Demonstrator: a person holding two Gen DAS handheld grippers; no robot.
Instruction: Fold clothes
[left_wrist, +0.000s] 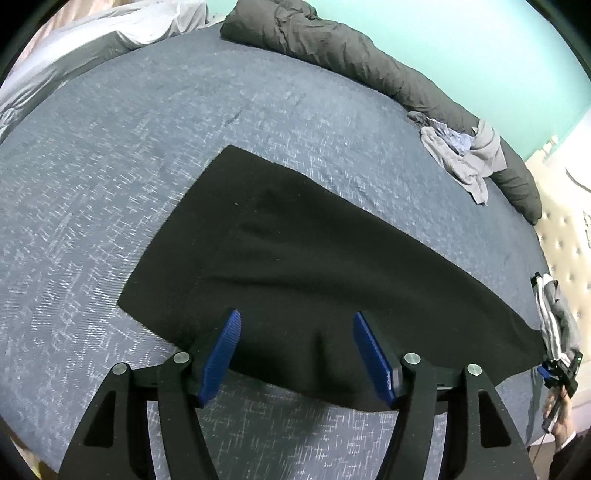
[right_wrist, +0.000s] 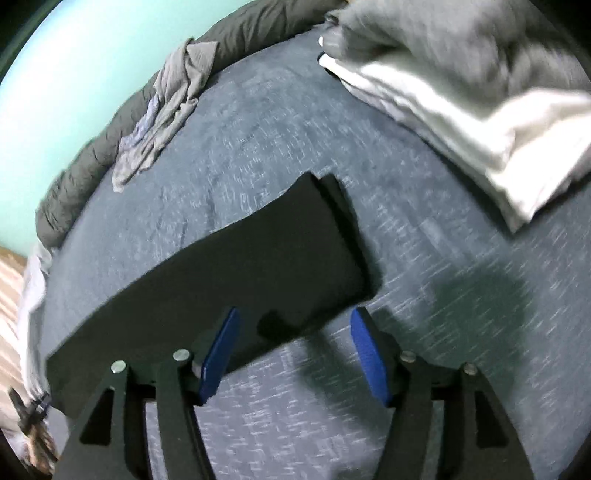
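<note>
Lying flat on the blue bedspread (left_wrist: 110, 166) for folding, the black garment (left_wrist: 295, 251) sits with its near edge between the parted, empty left gripper (left_wrist: 295, 354) and right gripper (right_wrist: 293, 350), apparently ready for pinching.

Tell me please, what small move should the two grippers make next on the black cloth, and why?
Probably lower both and close on the near edge of the black garment. It lies flat on the blue bedspread, and the left gripper and right gripper are both open over that edge, holding nothing. The right one sits near the garment's end corner, so a lengthwise fold looks likely.
</note>
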